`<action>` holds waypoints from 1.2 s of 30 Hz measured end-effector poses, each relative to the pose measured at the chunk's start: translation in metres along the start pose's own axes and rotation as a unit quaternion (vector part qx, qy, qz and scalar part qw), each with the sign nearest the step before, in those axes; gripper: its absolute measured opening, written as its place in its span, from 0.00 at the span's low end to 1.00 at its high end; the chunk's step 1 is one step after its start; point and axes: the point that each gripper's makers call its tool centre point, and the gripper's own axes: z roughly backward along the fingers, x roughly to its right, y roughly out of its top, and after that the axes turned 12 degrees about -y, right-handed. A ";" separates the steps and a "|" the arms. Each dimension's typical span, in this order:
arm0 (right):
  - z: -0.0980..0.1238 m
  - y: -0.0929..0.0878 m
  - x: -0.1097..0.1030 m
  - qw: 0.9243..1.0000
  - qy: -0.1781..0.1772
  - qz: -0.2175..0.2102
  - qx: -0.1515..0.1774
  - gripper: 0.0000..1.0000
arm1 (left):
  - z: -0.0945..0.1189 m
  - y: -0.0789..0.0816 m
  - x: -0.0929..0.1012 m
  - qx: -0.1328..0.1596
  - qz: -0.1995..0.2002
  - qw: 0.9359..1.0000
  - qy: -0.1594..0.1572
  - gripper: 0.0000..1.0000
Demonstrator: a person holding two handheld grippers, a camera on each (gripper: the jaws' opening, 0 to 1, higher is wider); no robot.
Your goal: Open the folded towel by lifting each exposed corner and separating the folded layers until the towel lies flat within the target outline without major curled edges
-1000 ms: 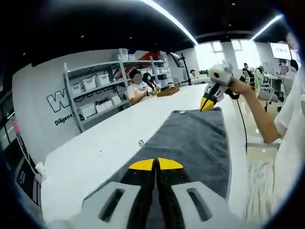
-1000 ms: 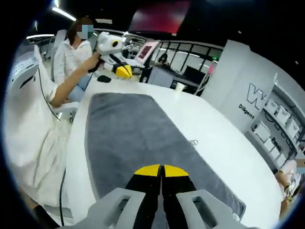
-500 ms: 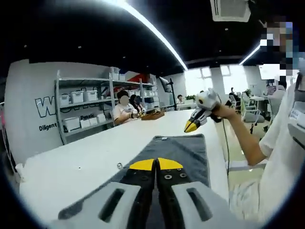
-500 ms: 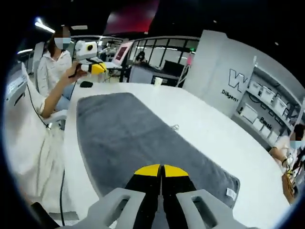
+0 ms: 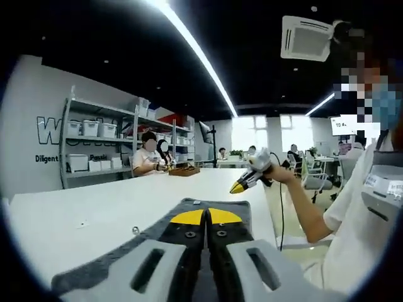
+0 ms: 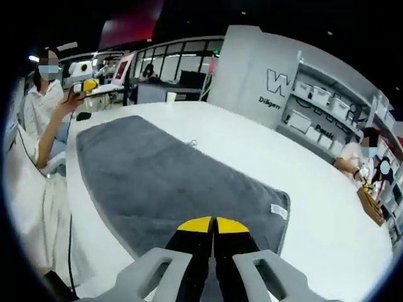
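Observation:
A grey towel lies spread out flat on the white table, with a small white label at one corner. My right gripper hovers above the towel's near edge, its yellow-tipped jaws shut with nothing between them. The left gripper is held up in a hand beyond the towel's far end. In the left gripper view, my left gripper is shut and empty above the towel, seen at a low angle. The right gripper hangs in the air past the towel's far end, its jaws together.
A small metal item lies on the table beside the towel's long edge. A paper cup and a dark object sit near the far end. People sit at the table's end before shelves of white bins.
Both grippers have lifted up and back from the towel's ends, so both views show more of the room. The towel stays flat where it lay.

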 end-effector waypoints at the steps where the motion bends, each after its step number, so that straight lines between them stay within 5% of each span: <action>1: 0.000 -0.005 0.001 1.000 0.000 -0.009 -0.008 0.00 | 0.000 0.000 0.000 0.001 0.000 1.000 -0.001 0.01; 9: -0.013 -0.075 -0.001 0.988 0.017 -0.056 -0.145 0.00 | -0.003 -0.006 0.000 -0.008 0.006 1.000 -0.004 0.01; 13: -0.027 -0.097 0.007 0.983 0.006 -0.064 -0.170 0.00 | -0.005 -0.007 0.001 -0.010 0.007 1.000 -0.006 0.01; 16: -0.027 -0.110 0.020 0.973 -0.020 -0.117 -0.199 0.00 | -0.006 -0.009 0.001 -0.015 0.007 1.000 -0.007 0.01; 36: -0.005 -0.125 0.022 0.974 -0.023 -0.141 -0.178 0.00 | -0.006 -0.014 0.001 -0.026 0.013 1.000 -0.011 0.01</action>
